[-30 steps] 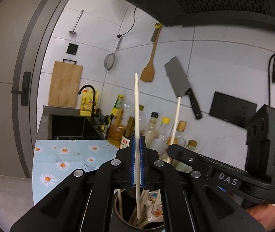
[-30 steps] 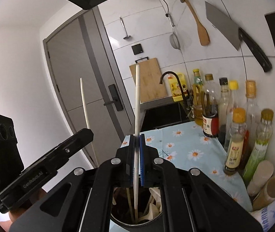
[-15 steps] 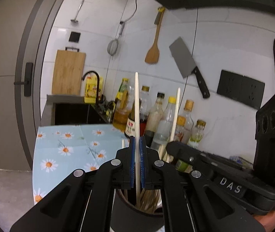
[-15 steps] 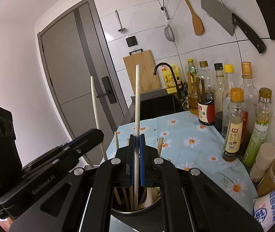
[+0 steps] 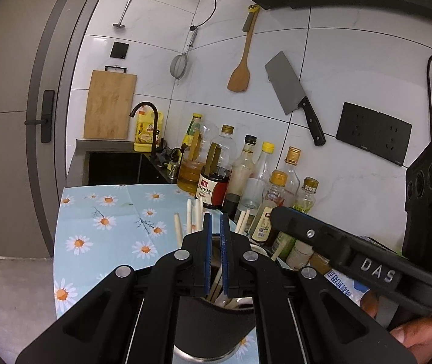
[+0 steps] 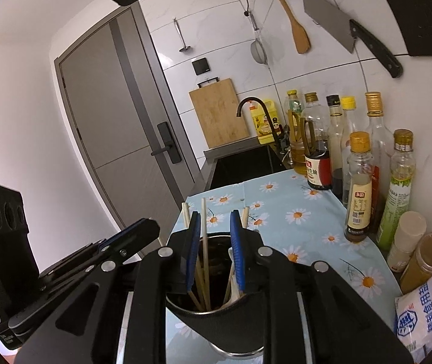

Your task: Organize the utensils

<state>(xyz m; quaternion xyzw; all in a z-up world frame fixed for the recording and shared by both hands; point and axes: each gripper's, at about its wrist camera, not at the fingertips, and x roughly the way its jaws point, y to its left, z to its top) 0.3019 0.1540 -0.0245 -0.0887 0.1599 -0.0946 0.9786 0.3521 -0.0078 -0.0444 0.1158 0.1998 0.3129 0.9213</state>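
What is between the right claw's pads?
A pale chopstick, standing free in the holder, right wrist view; the right claw has just been opening.

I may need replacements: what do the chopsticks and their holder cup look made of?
Chopsticks: pale, matte sticks, probably bamboo or wood; a light plastic can't be excluded. Holder cup: dark outside with a shiny silvery base rim, so likely metal, perhaps coated or sleeved.
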